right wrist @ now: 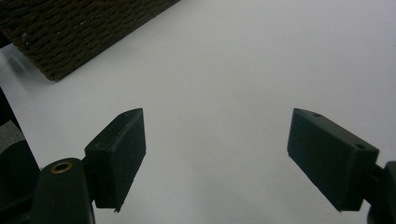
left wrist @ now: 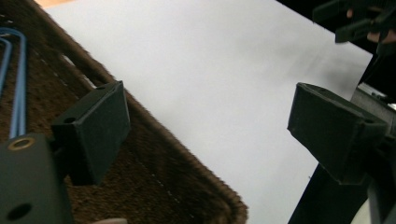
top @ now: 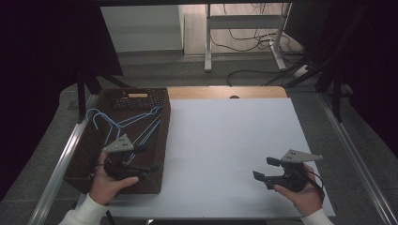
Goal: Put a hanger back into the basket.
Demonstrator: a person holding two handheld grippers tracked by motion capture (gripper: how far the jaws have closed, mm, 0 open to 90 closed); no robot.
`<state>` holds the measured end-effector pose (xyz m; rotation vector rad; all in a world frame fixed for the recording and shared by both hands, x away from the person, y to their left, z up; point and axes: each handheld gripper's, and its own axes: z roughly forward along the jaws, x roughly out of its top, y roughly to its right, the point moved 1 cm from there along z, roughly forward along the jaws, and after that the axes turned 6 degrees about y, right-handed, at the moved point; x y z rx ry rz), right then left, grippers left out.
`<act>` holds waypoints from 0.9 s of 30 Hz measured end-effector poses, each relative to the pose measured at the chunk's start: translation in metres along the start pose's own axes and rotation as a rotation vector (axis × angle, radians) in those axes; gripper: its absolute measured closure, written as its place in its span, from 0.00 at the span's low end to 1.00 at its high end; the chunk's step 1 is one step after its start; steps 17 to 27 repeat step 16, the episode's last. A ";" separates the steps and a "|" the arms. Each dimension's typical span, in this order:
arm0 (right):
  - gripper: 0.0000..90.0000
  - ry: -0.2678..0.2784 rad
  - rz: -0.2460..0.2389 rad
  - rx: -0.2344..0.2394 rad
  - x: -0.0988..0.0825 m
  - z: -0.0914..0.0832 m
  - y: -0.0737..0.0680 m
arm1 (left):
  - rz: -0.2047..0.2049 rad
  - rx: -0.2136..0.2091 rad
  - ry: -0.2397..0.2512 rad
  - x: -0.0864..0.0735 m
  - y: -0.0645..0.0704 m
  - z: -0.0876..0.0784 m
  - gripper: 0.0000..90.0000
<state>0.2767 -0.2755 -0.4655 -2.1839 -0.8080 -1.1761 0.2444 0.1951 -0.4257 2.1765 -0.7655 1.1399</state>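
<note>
Inside the brown basket (top: 80, 154) lie blue hangers (top: 133, 124).

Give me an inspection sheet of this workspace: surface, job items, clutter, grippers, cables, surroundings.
Surface: white table, bare apart from the basket.
Job's things: blue hangers lying in a brown basket at the table's left edge.
Clutter: nothing seen.
Grippers: left hand-held gripper over the basket, jaws open, empty; right hand-held gripper over the table, open, empty.
Cables: loose cables on the floor behind.
Surroundings: white frame legs, dark curtains.
</note>
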 end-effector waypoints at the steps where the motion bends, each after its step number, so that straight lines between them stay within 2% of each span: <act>1: 0.22 0.003 0.000 -0.003 0.001 0.000 0.000 | -0.004 -0.002 -0.003 -0.002 0.002 0.002 0.13; 6: 0.22 0.018 0.004 -0.001 0.006 -0.001 0.001 | -0.002 -0.014 -0.031 -0.009 0.008 0.009 0.13; 9: 0.22 0.028 0.000 0.000 0.008 -0.002 0.001 | 0.004 -0.006 -0.035 -0.010 0.009 0.011 0.13; 16: 0.21 0.036 -0.008 -0.005 0.008 -0.003 0.003 | -0.011 0.008 -0.030 -0.013 0.008 0.011 0.13; 27: 0.21 0.036 -0.008 -0.005 0.008 -0.003 0.003 | -0.011 0.008 -0.030 -0.013 0.008 0.011 0.13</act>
